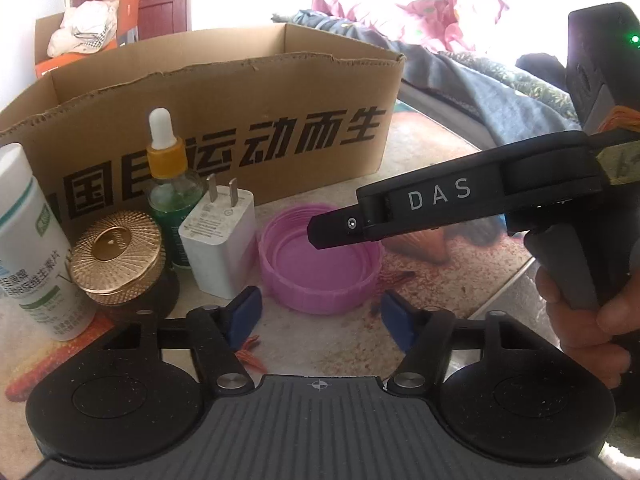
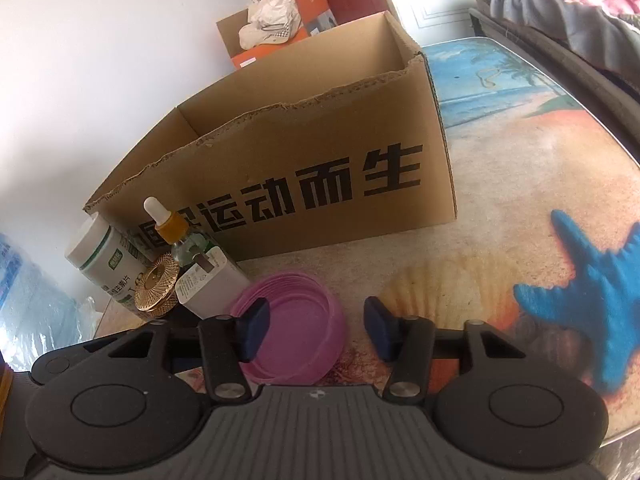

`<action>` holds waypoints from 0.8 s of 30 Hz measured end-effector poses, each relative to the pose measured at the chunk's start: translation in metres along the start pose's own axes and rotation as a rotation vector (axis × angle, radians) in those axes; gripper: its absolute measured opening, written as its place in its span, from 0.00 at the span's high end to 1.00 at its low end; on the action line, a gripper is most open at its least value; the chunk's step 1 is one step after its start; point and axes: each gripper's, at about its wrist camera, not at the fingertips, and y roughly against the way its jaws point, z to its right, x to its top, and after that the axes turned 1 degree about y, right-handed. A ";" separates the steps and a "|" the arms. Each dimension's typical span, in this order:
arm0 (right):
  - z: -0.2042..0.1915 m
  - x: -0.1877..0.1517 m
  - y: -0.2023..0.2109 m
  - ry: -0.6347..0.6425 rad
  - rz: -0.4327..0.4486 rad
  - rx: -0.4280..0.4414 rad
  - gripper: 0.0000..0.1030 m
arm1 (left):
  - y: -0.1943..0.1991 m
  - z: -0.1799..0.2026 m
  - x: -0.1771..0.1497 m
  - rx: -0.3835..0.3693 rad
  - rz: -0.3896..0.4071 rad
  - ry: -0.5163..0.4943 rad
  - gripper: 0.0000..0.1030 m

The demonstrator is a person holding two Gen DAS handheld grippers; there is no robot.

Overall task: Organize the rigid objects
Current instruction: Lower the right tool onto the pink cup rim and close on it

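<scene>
The left gripper point(image 1: 320, 312) is hovering low over the table point(image 1: 432, 280) with its blue pads spread wide and nothing between them. Just ahead of its fingertips a pink lid point(image 1: 320, 264) is lying open side up. To the front left of this gripper a white charger point(image 1: 220, 248) is standing with its prongs up, touching or nearly touching the lid; a gold-capped jar point(image 1: 118, 256) is sitting beside it, a dropper bottle point(image 1: 172, 192) is standing just behind both, and a white bottle point(image 1: 32, 248) is standing at the far left. A cardboard box point(image 1: 240, 120) is sitting open behind them all.

Only the left wrist view is showing the right gripper point(image 1: 332, 232) from outside: it is reaching in from the right, its black finger tip hanging over the lid, with the person's hand point(image 1: 592, 312) wrapping its handle.

The right wrist view is showing the right gripper point(image 2: 316, 328) released too, its left pad lying over the lid point(image 2: 296, 332) and its right pad beyond the rim; whether it is touching cannot be told. This view alone is showing the blue starfish print point(image 2: 592, 292) to the gripper's right, the box point(image 2: 320, 152) interior's far wall, and the charger point(image 2: 212, 284) leaning against the bottles.
</scene>
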 end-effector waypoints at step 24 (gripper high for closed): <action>0.025 -0.017 0.033 -0.050 0.022 -0.026 0.64 | 0.001 0.038 0.004 -0.013 -0.019 -0.096 0.28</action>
